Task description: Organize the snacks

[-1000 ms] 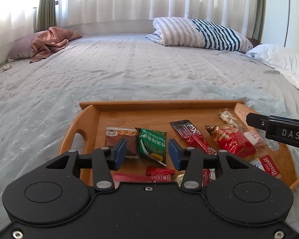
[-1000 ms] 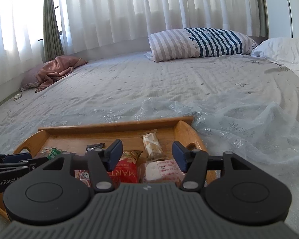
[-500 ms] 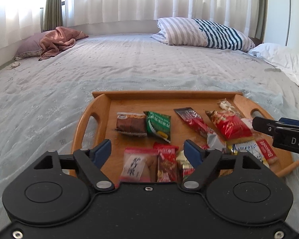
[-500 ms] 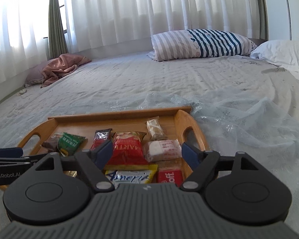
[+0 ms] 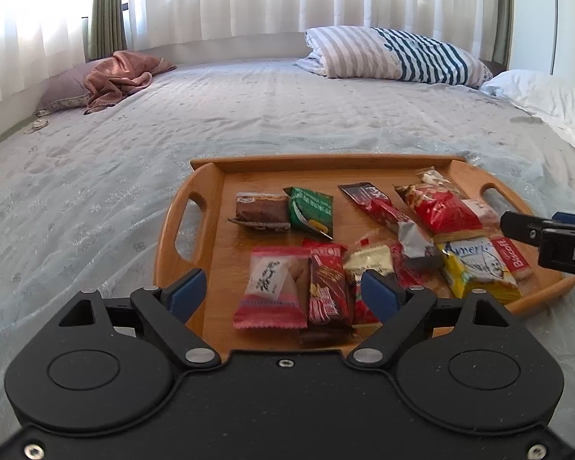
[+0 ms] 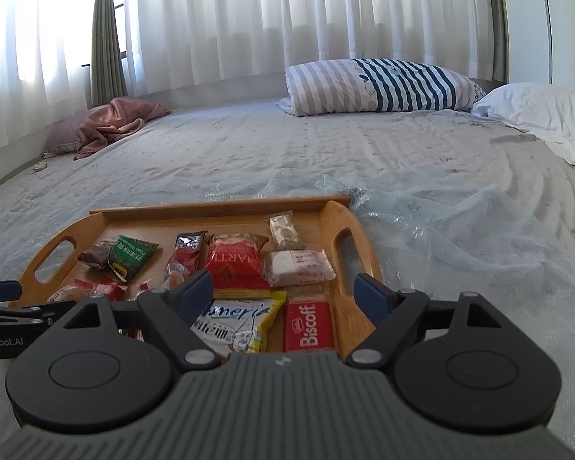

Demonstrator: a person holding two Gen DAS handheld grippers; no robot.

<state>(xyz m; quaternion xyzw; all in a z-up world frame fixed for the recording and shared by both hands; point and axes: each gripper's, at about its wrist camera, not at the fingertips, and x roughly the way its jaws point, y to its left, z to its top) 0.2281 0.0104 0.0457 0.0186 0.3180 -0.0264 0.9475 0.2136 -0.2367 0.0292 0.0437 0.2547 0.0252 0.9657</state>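
Observation:
A wooden tray (image 5: 211, 180) with handles lies on the bed and holds several snack packets. They include a pink-and-white packet (image 5: 270, 293), a green packet (image 5: 310, 211), a brown bar (image 5: 262, 211), a red bag (image 5: 444, 209) and a yellow packet (image 5: 475, 266). The tray (image 6: 327, 216) also shows in the right wrist view, with a red Biscoff packet (image 6: 308, 326) nearest. My left gripper (image 5: 283, 291) is open and empty above the tray's near edge. My right gripper (image 6: 285, 293) is open and empty above the tray's right end.
The tray sits on a pale blue bedspread (image 5: 96, 199). A striped pillow (image 5: 395, 51) and a white pillow (image 5: 544, 96) lie at the far right. A pink cloth (image 5: 119, 76) lies on a pillow at the far left. Curtains hang behind.
Both grippers have pulled back and up from the tray, so more packets show. Both sets of jaws have opened wider.

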